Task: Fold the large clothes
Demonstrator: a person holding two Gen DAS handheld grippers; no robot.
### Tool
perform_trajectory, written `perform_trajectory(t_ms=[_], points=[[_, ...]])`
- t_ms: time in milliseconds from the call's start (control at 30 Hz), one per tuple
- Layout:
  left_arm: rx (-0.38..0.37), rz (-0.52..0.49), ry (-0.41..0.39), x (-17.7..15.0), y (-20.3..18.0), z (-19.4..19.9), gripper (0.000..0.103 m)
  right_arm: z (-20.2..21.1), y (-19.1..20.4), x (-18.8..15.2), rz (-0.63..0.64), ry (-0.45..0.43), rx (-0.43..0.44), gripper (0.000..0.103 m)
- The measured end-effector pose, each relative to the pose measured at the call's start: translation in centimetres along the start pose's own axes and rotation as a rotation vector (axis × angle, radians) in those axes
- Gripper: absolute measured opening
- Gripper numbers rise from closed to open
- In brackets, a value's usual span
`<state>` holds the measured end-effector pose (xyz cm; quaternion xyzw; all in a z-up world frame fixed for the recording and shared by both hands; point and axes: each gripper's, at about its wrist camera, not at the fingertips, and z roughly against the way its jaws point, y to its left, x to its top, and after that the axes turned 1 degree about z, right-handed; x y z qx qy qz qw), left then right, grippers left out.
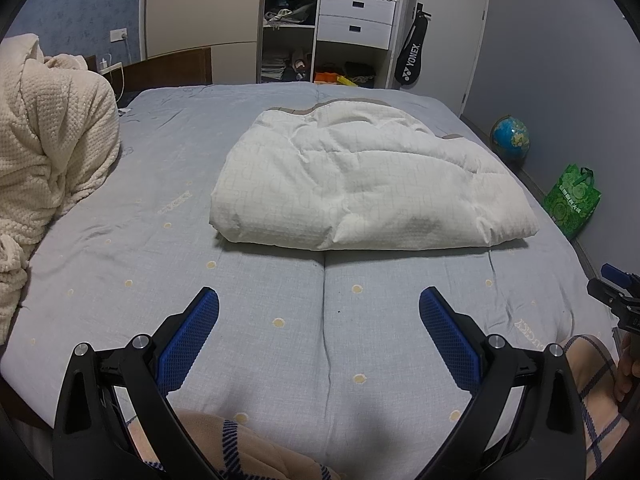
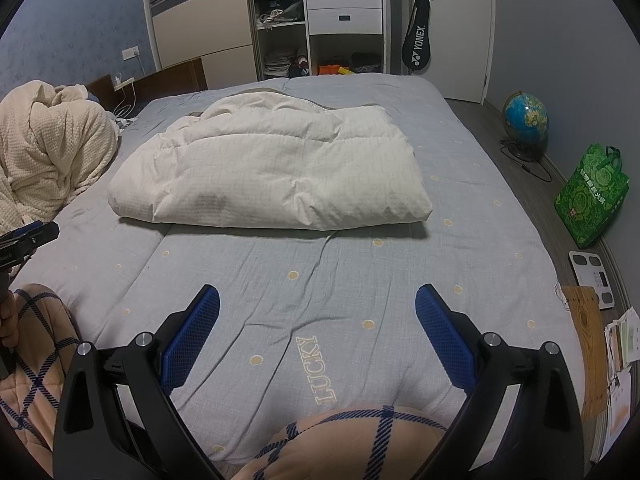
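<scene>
Bedroom, grey bed [image 1: 120, 264]: quilt [image 1: 360, 184] folded mid-bed. Left claw [image 1: 319, 308] and right claw [image 2: 317, 306] released, empty. Grasp near-edge corners evenly.

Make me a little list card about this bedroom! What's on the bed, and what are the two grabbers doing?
bed: grey-blue cover with yellow dots
folded thing: white quilt, lying flat mid-bed
heap: cream fleece blanket, bunched at the left
left gripper: open, holding nothing, above the cover
right gripper: open, holding nothing
floor at right: globe, green bag
</scene>
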<state>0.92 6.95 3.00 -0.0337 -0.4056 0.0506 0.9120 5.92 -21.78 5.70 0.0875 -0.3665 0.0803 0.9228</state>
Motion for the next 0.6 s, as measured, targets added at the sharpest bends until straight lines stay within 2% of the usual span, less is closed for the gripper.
perform_trajectory(t_ms=[600], points=[[0.005,0.013,0.003,0.1,0.0,0.11,0.097,0.03,0.04,0.02,-0.001,0.001,0.0,0.094]])
